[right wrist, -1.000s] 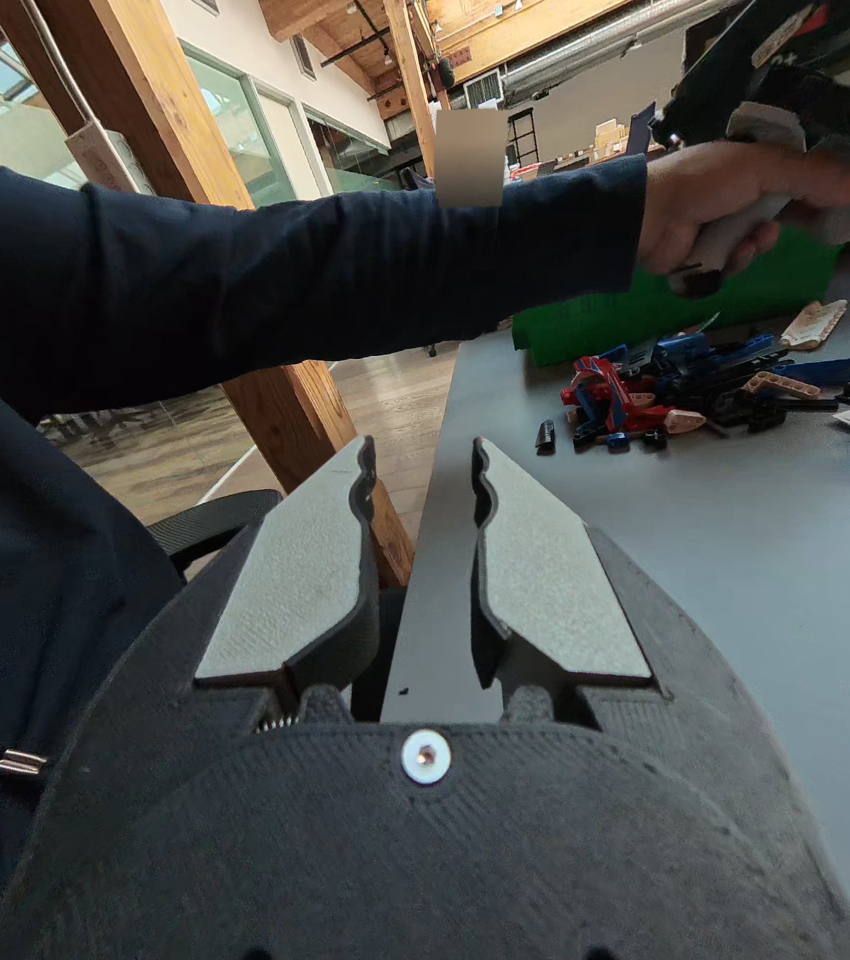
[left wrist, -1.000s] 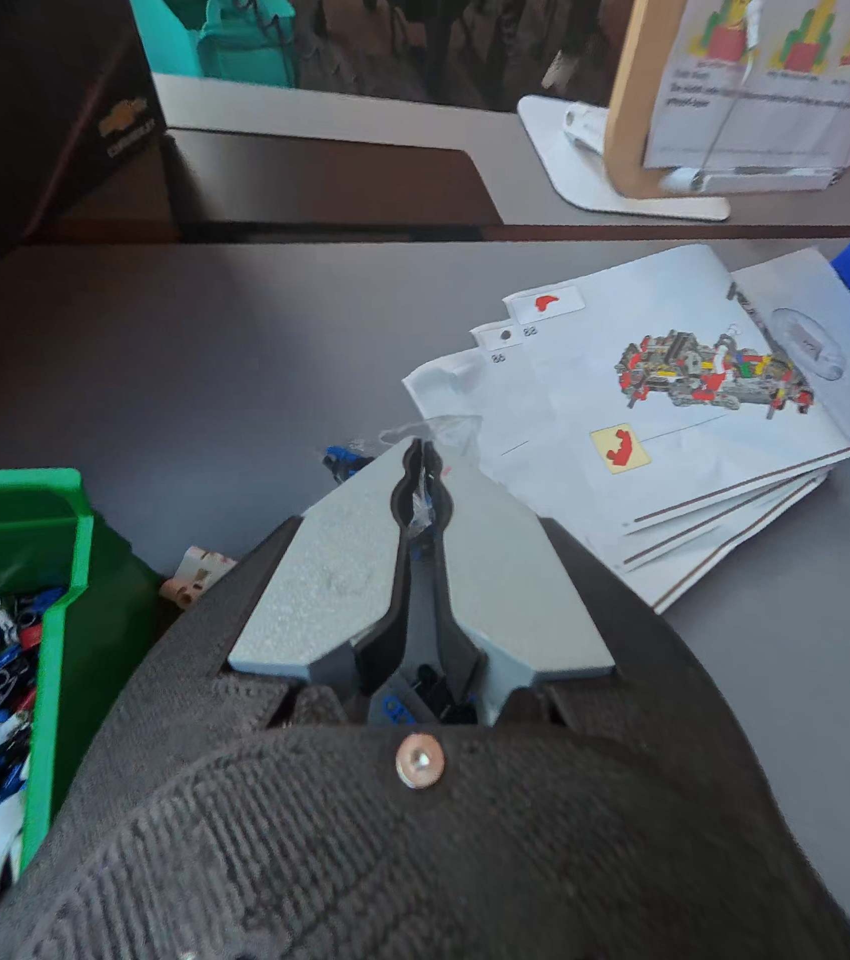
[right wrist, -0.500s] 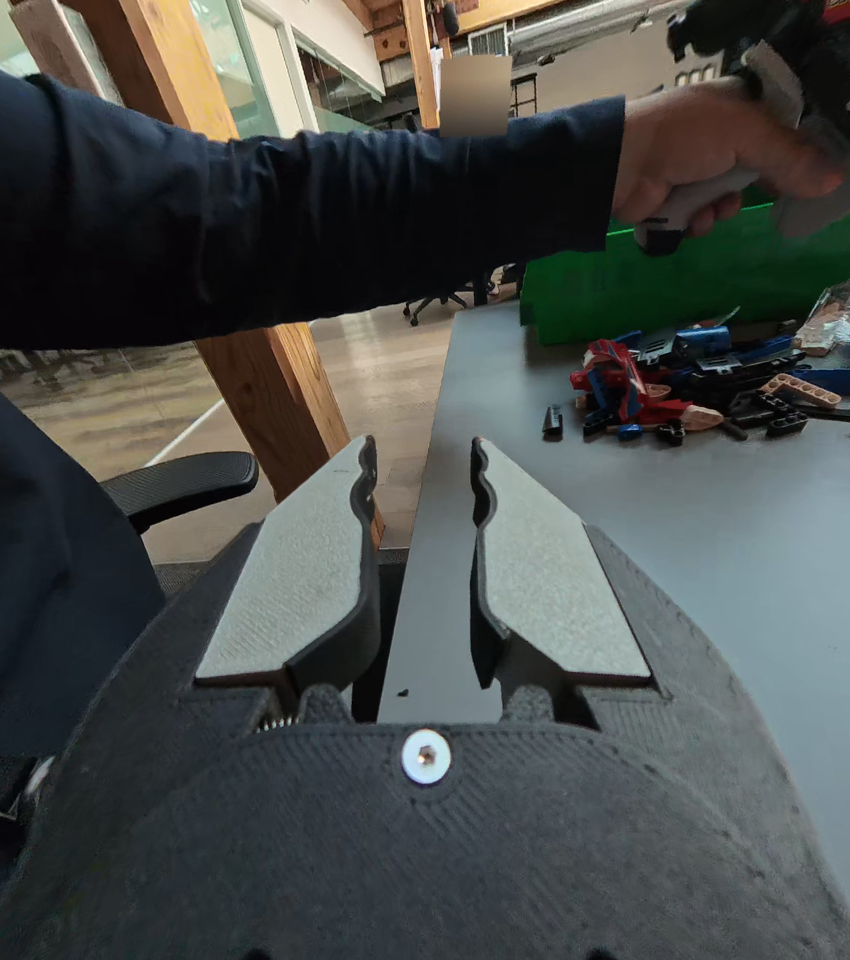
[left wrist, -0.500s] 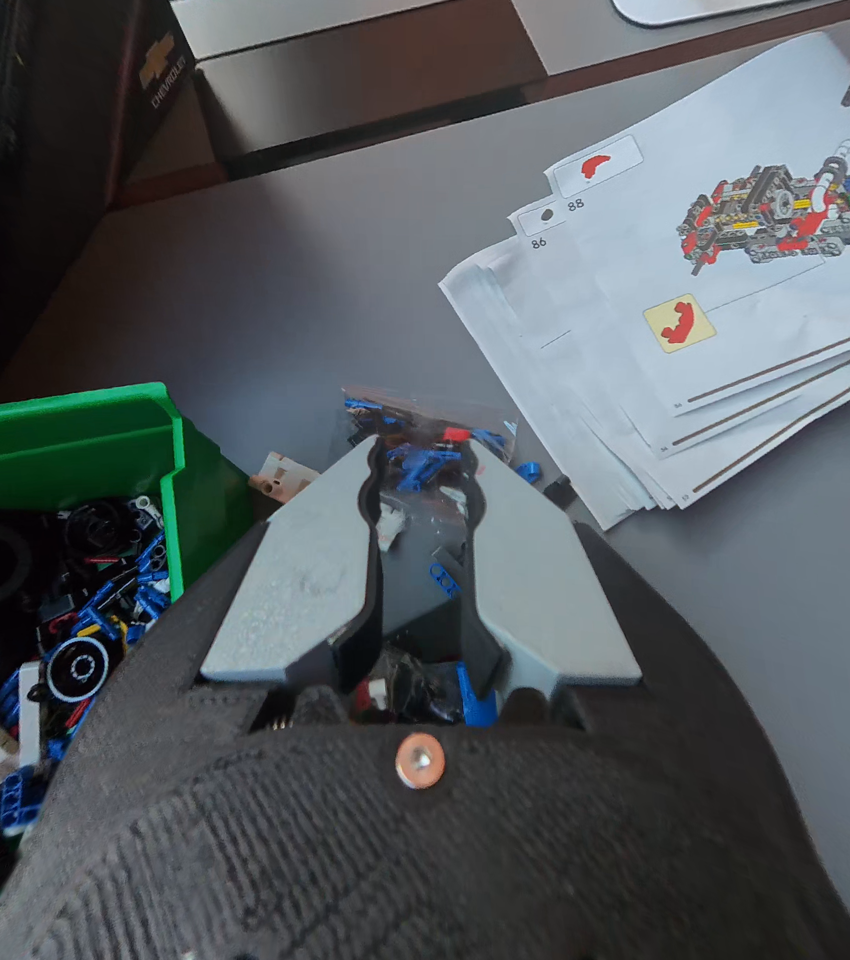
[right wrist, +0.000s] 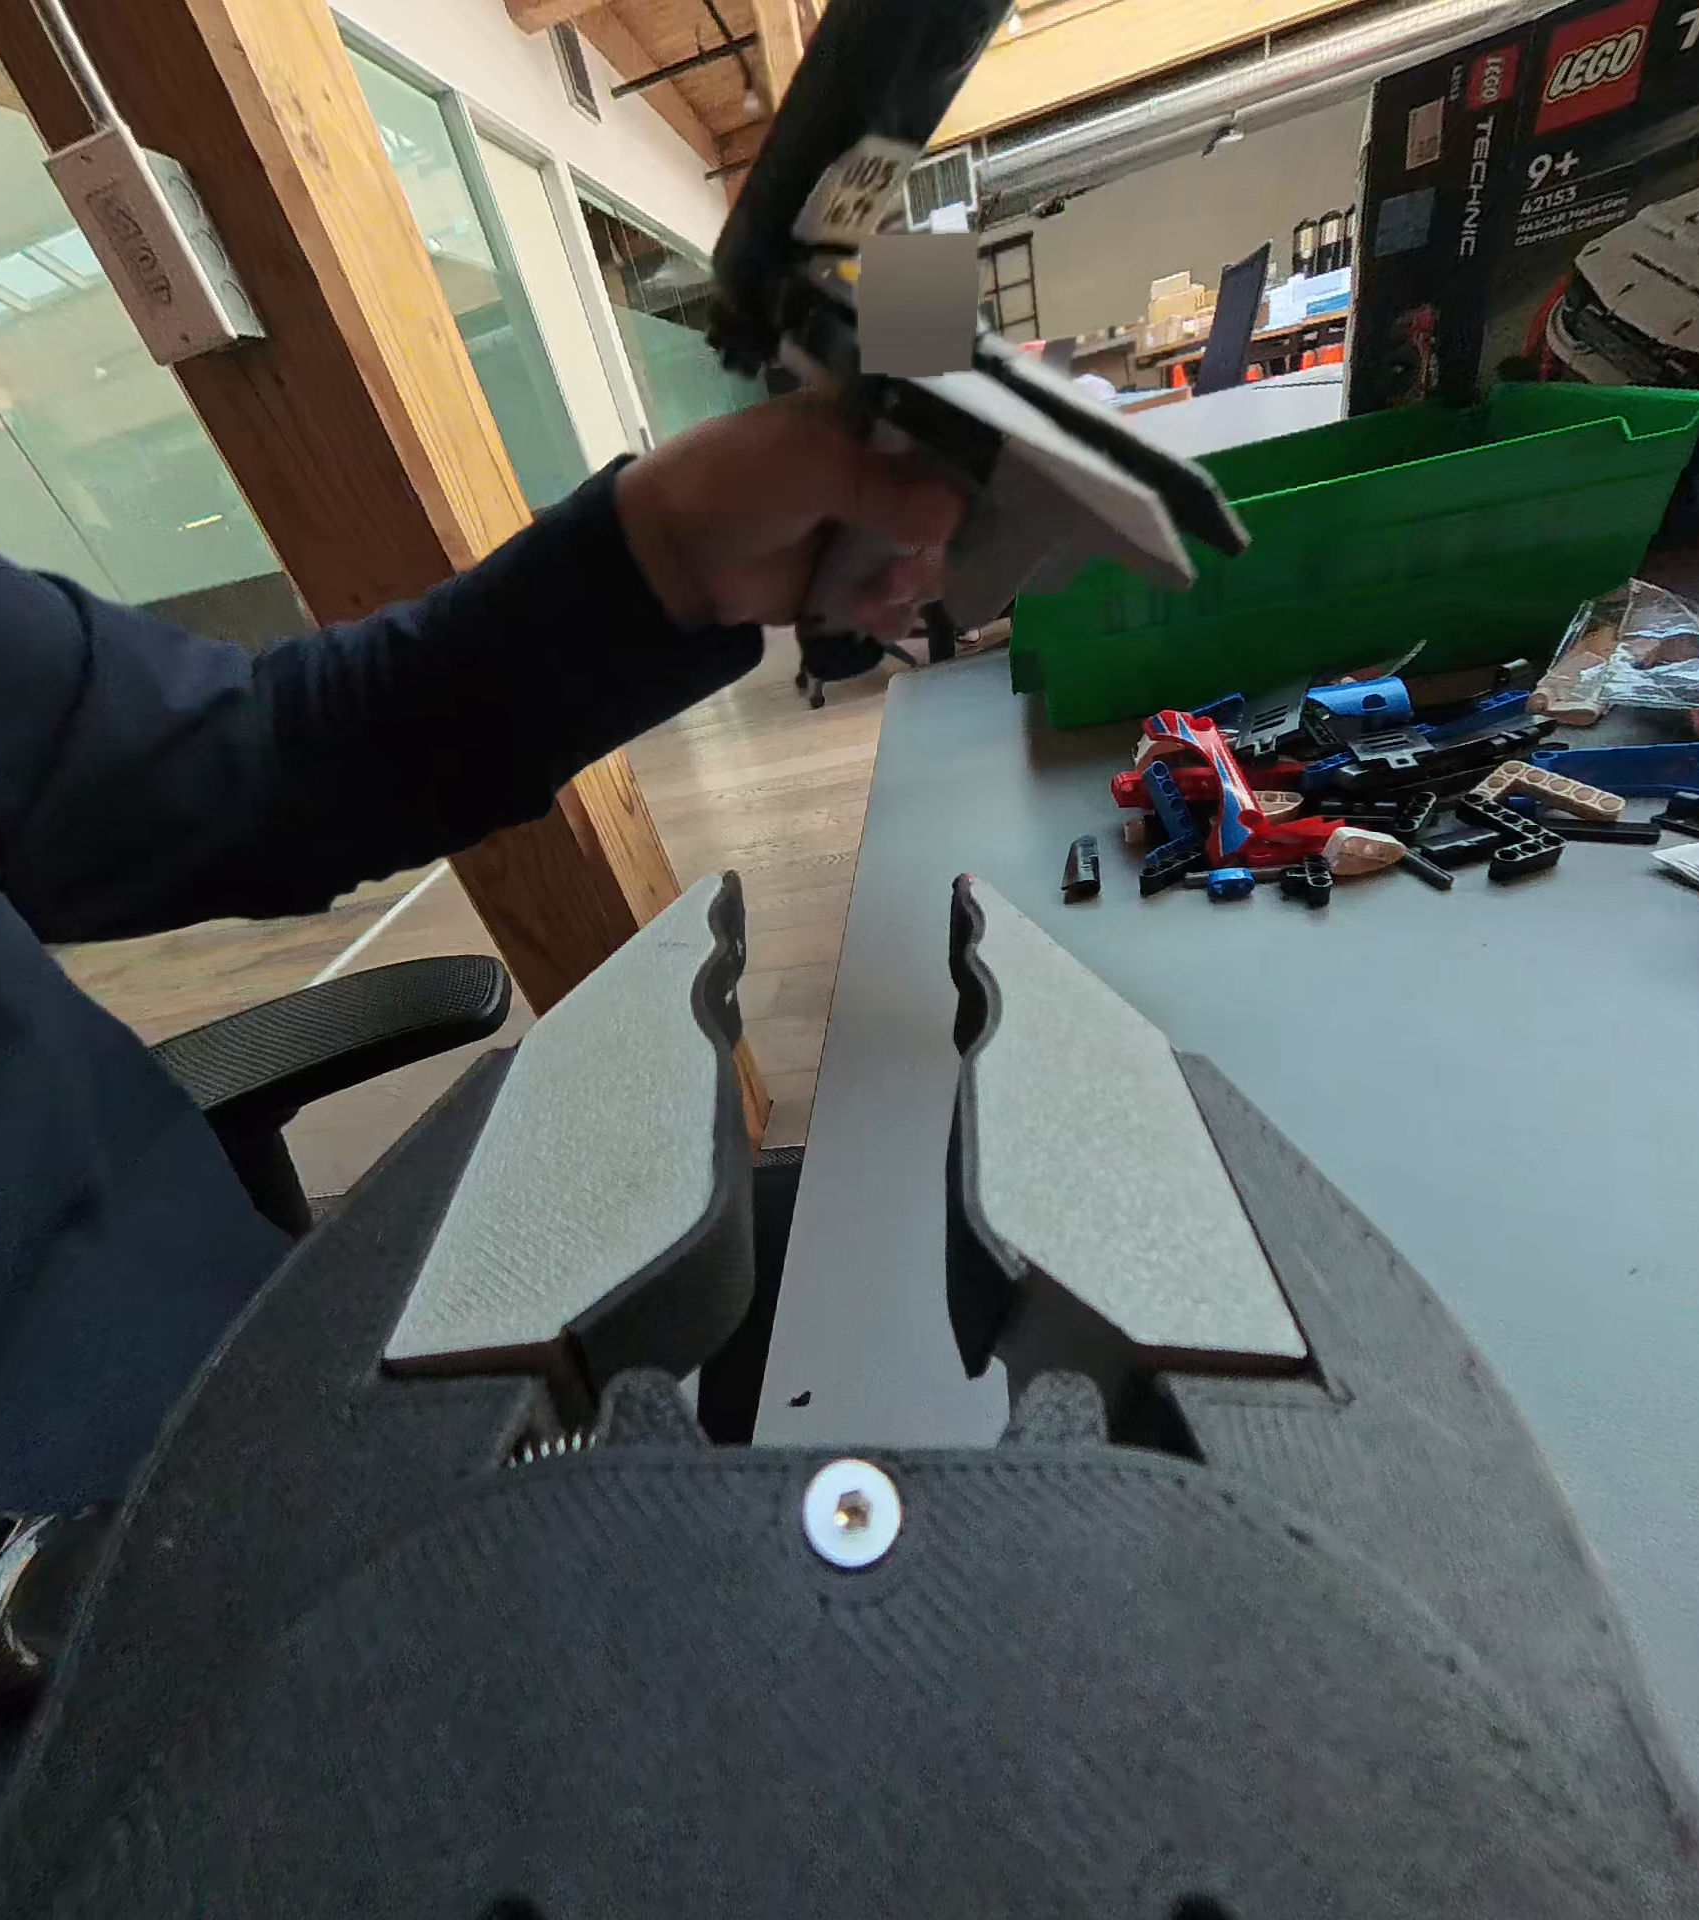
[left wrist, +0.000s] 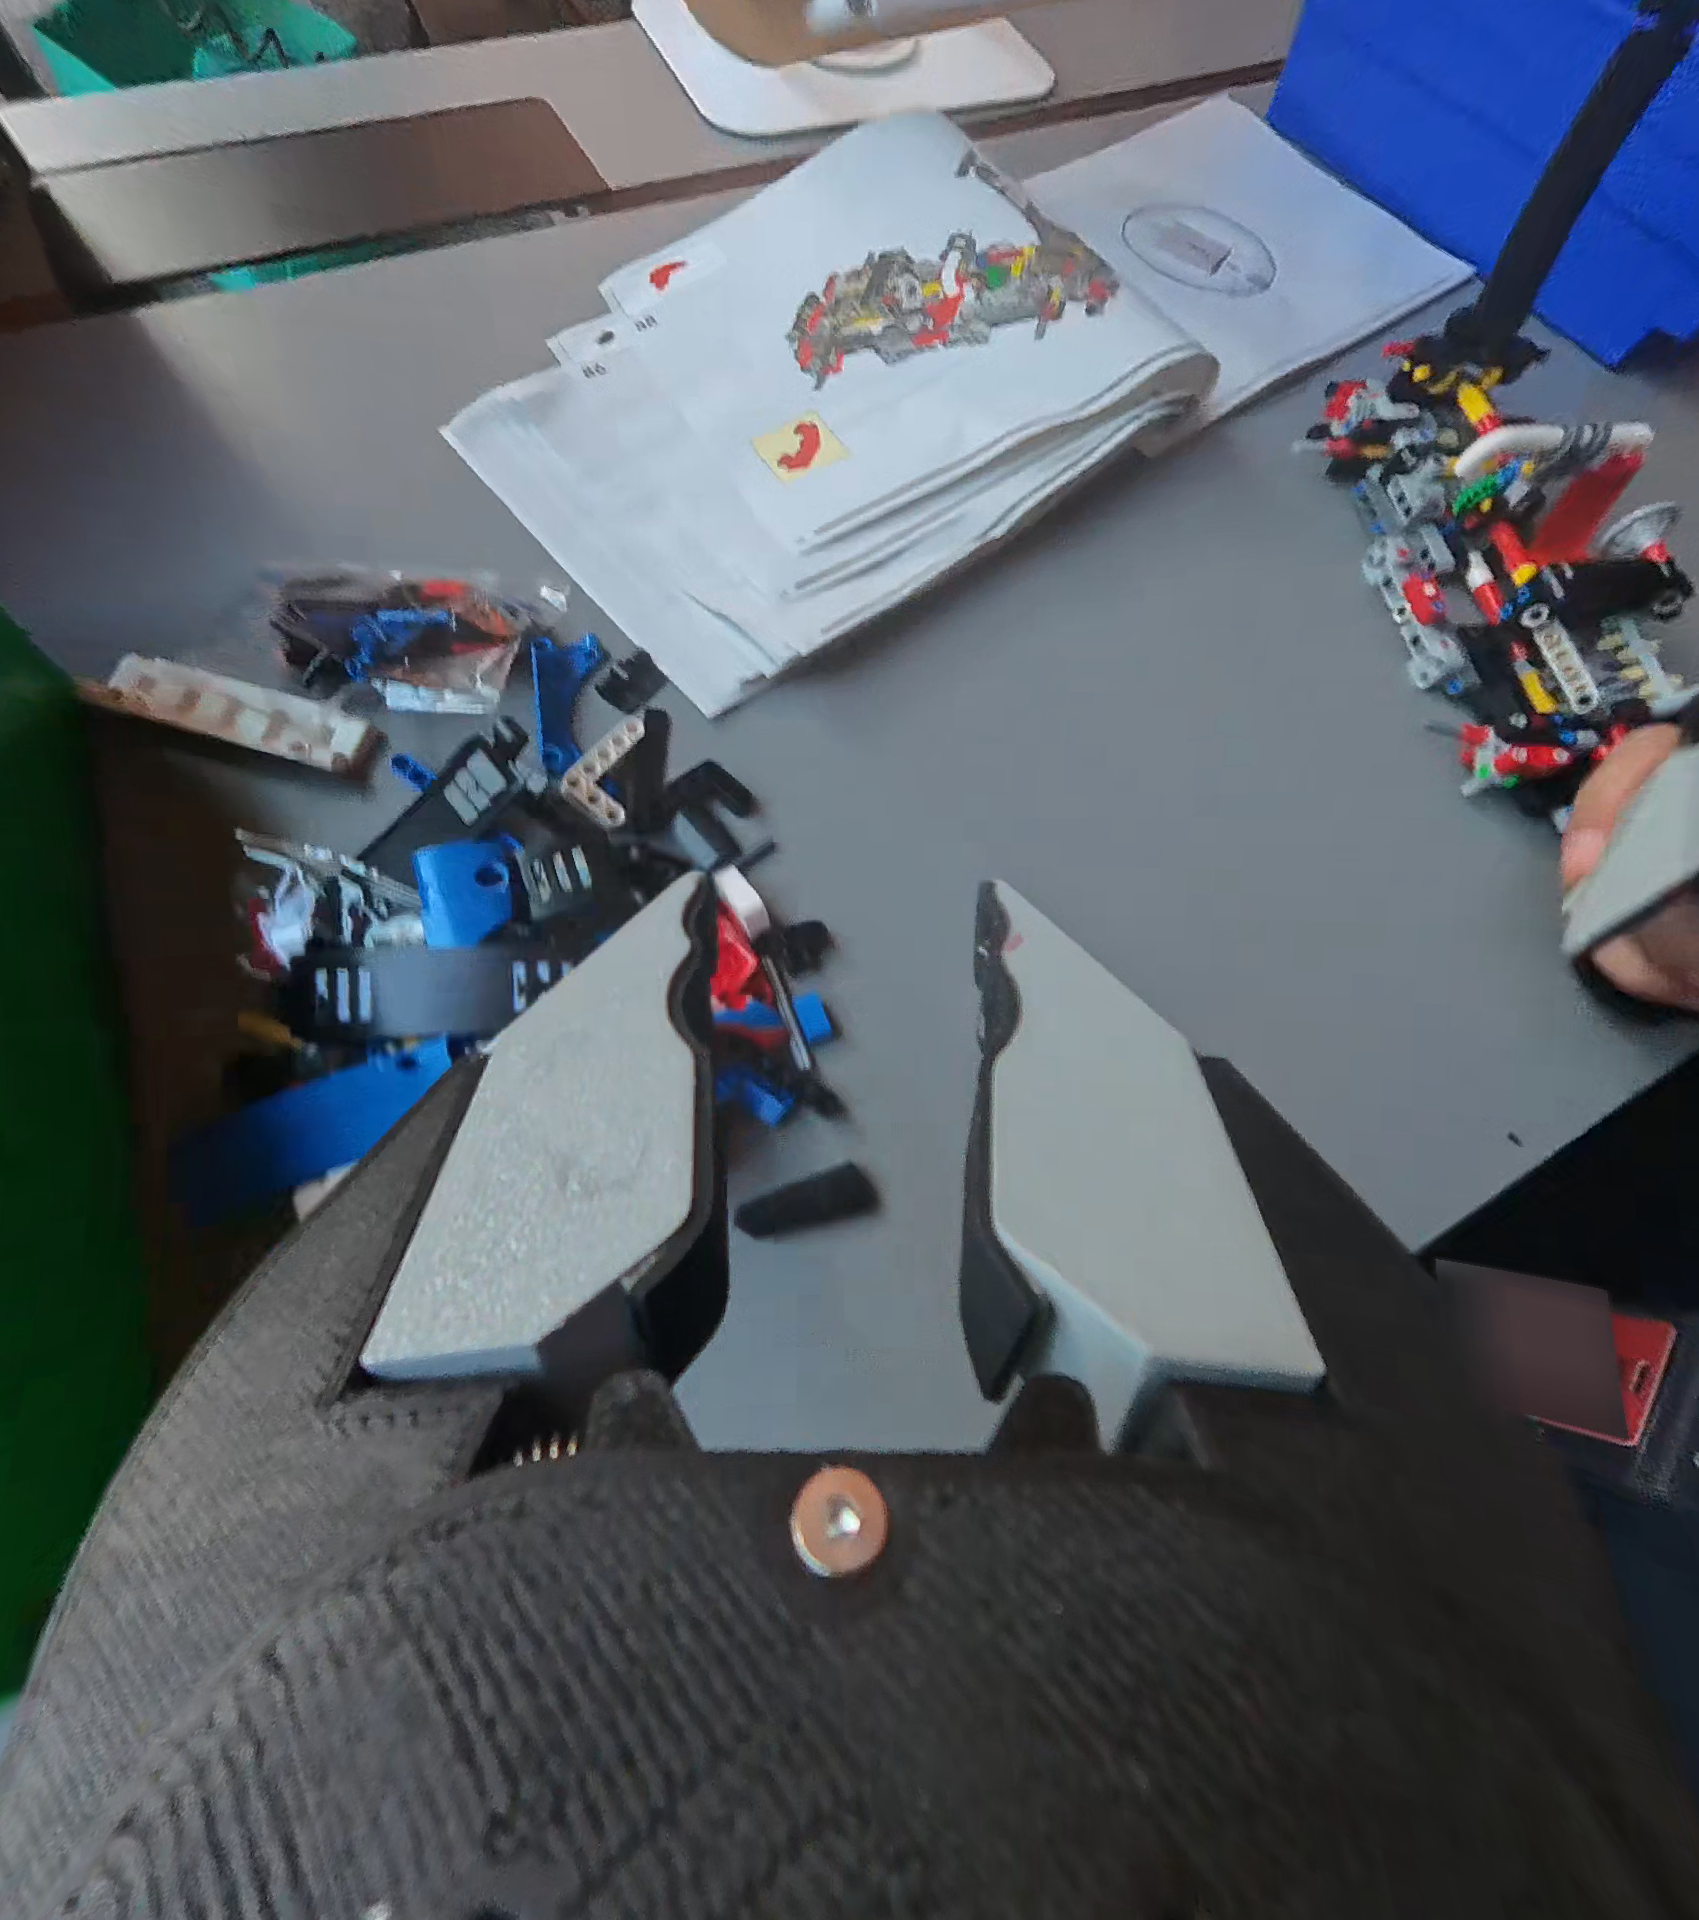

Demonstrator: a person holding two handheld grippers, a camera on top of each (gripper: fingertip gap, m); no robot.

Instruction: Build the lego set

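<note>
1. Jaws of the left gripper (left wrist: pixel 837 904) are standing released with bare grey surface (left wrist: pixel 1136 748) showing between them; nothing is being gripped. The heap of loose building pieces (left wrist: pixel 533 862) is lying just beside and partly under the left fingertip (left wrist: pixel 689 914), while a single small black piece (left wrist: pixel 803 1200) is sitting on the surface below the gap, apart from both pads.
2. Jaws of the right gripper (right wrist: pixel 847 914) are also standing parted and bare, straddling the near edge of the surface (right wrist: pixel 1344 1039), well apart from the heap (right wrist: pixel 1344 790).
3. Containers: a green bin (right wrist: pixel 1344 561) is standing behind the heap at the surface's left edge; its contents are not showing. A clear bag of small parts (left wrist: pixel 398 634) is lying beside the heap, next to a tan piece (left wrist: pixel 232 712).
4. An open instruction booklet (left wrist: pixel 824 468) is lying beyond the heap, with a half-built model (left wrist: pixel 1510 582) to its right and a blue bin (left wrist: pixel 1551 135) behind that.
5. Open room is lying in the middle of the surface, between heap, booklet and model; the near edge is running right under the right gripper.
</note>
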